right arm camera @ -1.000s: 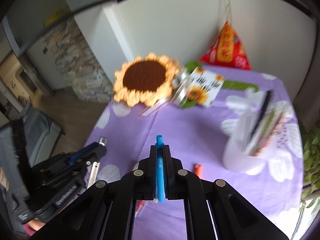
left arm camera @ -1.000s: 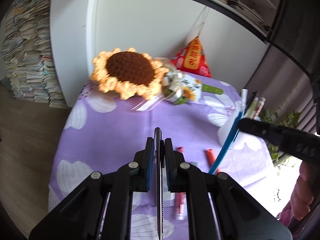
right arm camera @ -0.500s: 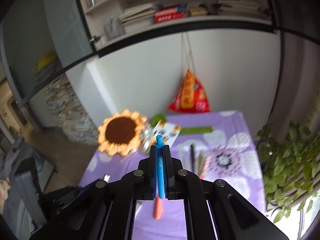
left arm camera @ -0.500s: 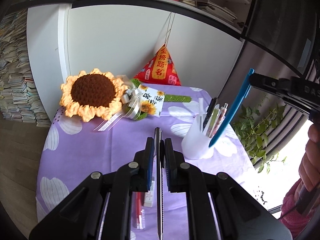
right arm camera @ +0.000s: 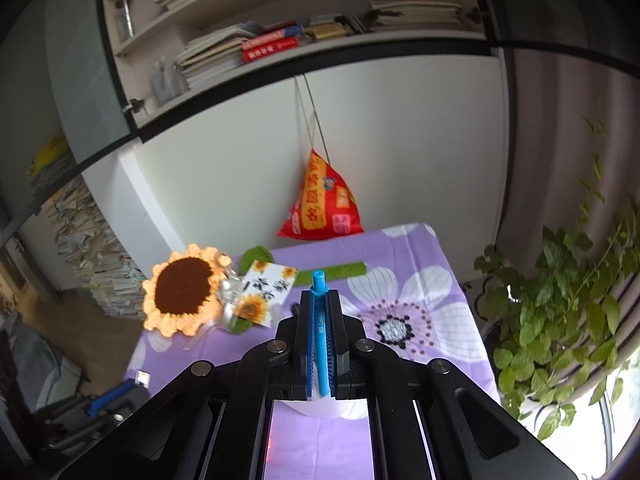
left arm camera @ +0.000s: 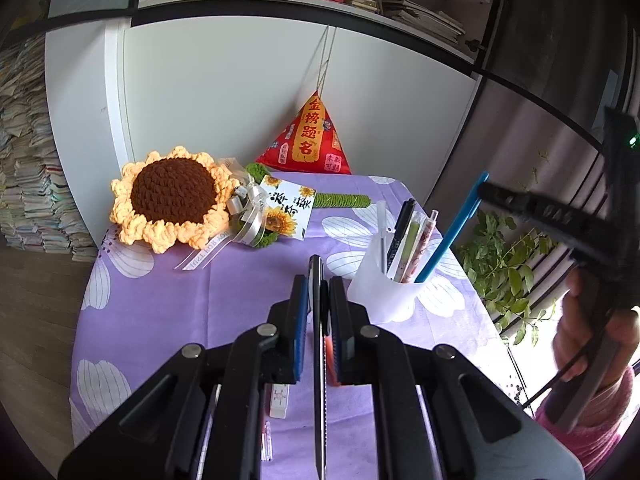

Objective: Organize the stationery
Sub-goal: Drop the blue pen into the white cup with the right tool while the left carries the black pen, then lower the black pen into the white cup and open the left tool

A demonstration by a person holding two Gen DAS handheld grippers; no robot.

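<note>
My right gripper (right arm camera: 319, 300) is shut on a blue pen (right arm camera: 320, 332). In the left wrist view that blue pen (left arm camera: 452, 236) slants with its lower end inside the white pen holder (left arm camera: 384, 294), which holds several pens. The holder's rim shows below my right fingers (right arm camera: 320, 404). My left gripper (left arm camera: 318, 280) is shut on a thin dark flat blade-like tool (left arm camera: 318, 320), above the purple tablecloth (left arm camera: 180, 312). An eraser (left arm camera: 279, 400) and a red pen (left arm camera: 329, 354) lie on the cloth under my left fingers.
A crocheted sunflower (left arm camera: 172, 200) with a card and green stem lies at the back of the table. A red triangular pouch (left arm camera: 308, 144) hangs against the white cabinet. A leafy plant (right arm camera: 560, 320) stands right of the table. Bookshelves are above.
The right gripper lowered the blue pen until its tip went into the white holder. The left gripper kept its hold and drew back a little higher.
</note>
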